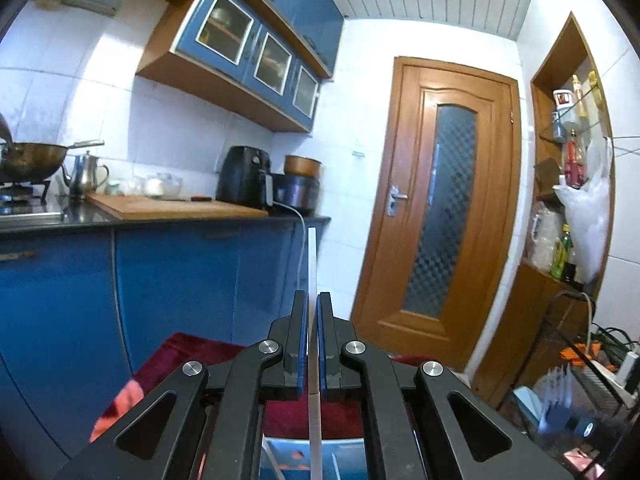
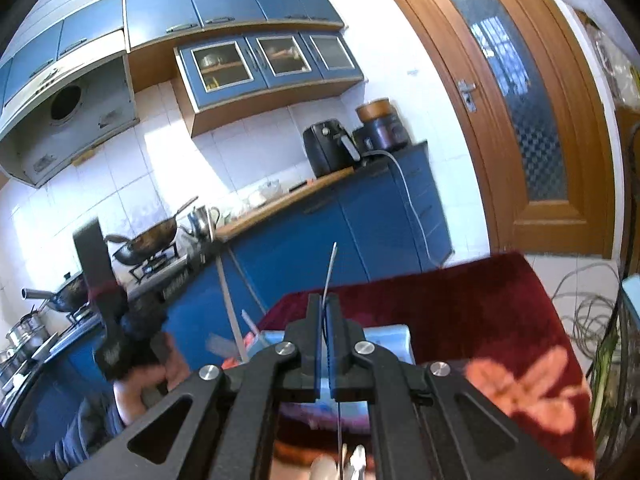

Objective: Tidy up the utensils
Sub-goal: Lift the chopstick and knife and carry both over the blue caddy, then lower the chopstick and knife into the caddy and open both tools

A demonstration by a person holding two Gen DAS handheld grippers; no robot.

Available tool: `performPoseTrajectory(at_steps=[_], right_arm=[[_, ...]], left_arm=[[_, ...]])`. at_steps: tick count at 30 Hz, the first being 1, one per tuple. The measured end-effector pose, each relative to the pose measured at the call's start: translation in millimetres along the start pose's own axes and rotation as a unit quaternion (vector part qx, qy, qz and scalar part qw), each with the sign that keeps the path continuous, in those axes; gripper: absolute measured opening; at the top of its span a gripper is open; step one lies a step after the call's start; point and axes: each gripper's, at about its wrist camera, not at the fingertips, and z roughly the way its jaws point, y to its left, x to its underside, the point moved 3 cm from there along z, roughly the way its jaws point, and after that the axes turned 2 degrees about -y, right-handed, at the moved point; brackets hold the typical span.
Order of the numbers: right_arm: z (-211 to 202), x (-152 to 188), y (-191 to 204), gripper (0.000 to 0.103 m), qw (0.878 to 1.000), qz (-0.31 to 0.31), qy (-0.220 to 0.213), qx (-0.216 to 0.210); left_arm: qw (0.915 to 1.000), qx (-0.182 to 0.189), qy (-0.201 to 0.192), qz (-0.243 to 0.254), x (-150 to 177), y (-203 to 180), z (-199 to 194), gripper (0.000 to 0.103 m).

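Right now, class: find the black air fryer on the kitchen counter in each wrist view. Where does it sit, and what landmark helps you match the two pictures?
Left wrist view: the air fryer sits left of centre, on the counter beneath the glass-fronted cabinets.
Right wrist view: it sits right of centre, near the counter's far end.
Shared landmark: the wooden door stands to its right in both.

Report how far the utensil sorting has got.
Done: nothing clearly sorted in these views. In hand: the left gripper is shut on a pale chopstick-like stick; the right gripper is shut on a thin metal utensil, both raised. Left: placing both; the light blue tray sits on the red cloth, contents unclear.
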Motion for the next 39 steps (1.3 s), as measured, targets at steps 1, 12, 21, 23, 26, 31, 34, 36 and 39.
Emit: performPoseTrajectory(at_steps=[1,12,21,23,26,31,34,36,39], right_arm=[[4,-5,2,0.003,1.0,-0.007,-0.011,0.007],[56,-7,-5,0.003,0.993,-0.061,-0.075,0.072],[75,16,-20,0.003,0.994,-0.06,-0.044,0.074],[77,20,-18,0.003,0.994,-0.069,-0.032,0.073],[80,25,-16,0.003,0.994,-0.079,-0.016,0.071],[84,32,-14,0.004,0.996,-0.074,-0.001,0.059],[85,35,-11,0.004,0.996,-0.072,0.005,0.053],[85,35,-11,0.004,0.997,-0.064,0.012,0.045],[83,33,-8,0.007,0.998,-0.058,0.012,0.036]], left_arm=[[1.0,-0.002,-0.003,0.0,0,3,3,0.004],[0.9999,0.007,0.004,-0.007,33,7,13,0.004],[0.9999,0.012,-0.004,0.008,49,3,13,0.004],[0.9999,0.011,0.0,0.008,52,3,15,0.004],[0.9998,0.012,0.016,0.002,56,4,20,0.004],[0.9996,0.01,0.026,0.005,60,2,24,0.004],[0.9994,0.013,0.032,-0.003,59,4,24,0.004],[0.9993,0.013,0.036,-0.004,59,3,25,0.005],[0.9991,0.015,0.04,-0.006,58,2,25,0.01]])
